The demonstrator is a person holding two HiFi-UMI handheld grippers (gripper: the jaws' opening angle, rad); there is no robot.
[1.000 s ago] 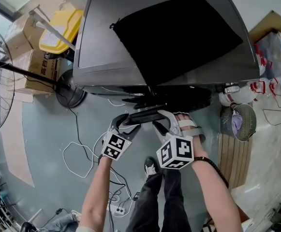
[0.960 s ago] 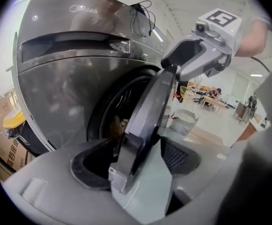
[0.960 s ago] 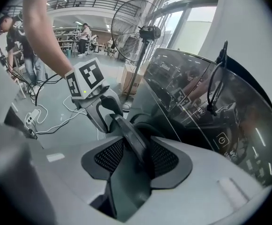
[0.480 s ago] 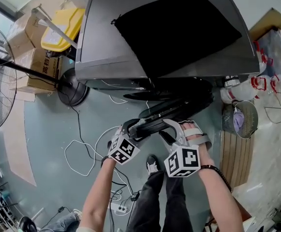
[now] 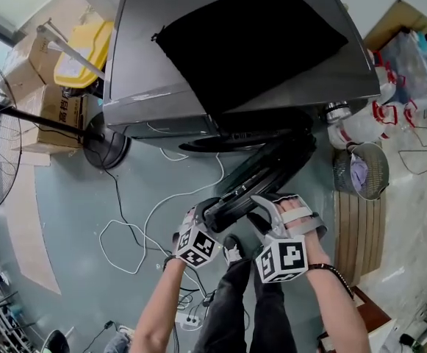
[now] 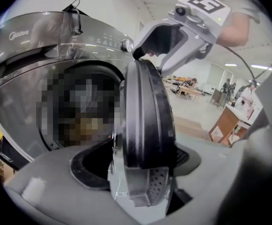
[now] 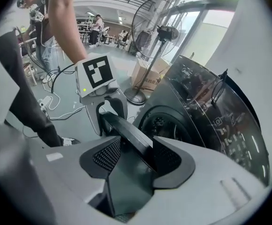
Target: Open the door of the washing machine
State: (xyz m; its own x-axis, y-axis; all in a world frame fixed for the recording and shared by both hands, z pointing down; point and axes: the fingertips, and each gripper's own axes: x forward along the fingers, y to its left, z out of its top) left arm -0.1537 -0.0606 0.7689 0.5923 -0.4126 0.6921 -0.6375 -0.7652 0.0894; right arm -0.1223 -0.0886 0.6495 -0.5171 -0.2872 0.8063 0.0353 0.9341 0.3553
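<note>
While just opening, left gripper (image 5: 209, 213) and right gripper (image 5: 262, 209) slack astride round, glossy door (image 5: 272, 165).

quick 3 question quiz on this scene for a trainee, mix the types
1. Choose: what stands between the jaws of the left tongs? A a towel; B the door; C a cup.
2. Fill in: on top of the washing machine lies a black ____.
3. True or false: the door is fully shut.
Key: 1 B; 2 cloth; 3 false.
</note>
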